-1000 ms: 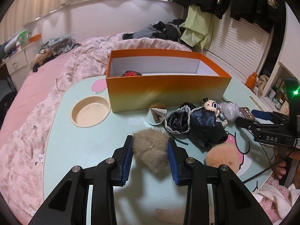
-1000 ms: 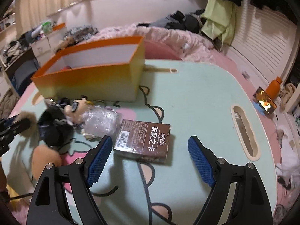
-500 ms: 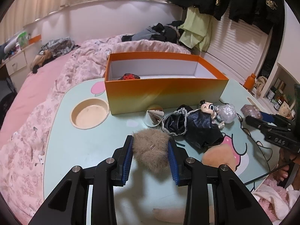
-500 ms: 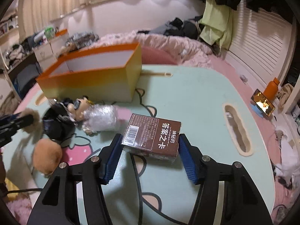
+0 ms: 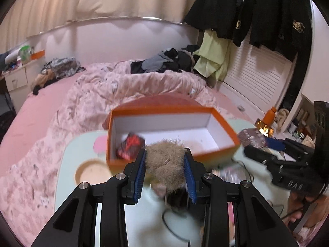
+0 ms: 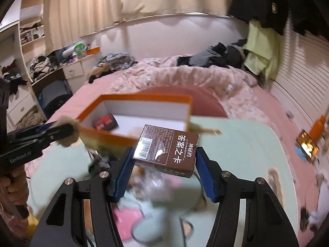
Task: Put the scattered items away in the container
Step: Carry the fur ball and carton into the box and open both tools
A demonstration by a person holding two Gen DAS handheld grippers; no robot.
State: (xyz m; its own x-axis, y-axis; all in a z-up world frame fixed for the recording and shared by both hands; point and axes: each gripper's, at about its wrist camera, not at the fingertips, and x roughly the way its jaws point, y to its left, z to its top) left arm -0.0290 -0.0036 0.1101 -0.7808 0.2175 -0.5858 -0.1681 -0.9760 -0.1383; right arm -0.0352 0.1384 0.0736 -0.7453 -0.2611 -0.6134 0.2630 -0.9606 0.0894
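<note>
dim warm indoor light, motion blur low down, fisheye bending, dark corners

Black grippers (image 5: 165,170), blue ribbed pads (image 5: 139,177), silver screws.

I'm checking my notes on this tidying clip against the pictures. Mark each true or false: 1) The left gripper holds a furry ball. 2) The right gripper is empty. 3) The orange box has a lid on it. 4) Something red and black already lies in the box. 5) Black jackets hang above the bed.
1) True: the left gripper is clamped on the furry ball.
2) False: the right gripper grips a brown card box.
3) False: the orange box is open at the top, its white inside showing.
4) True: a red and black item lies in its left end.
5) True: black jackets hang at upper right.
</note>
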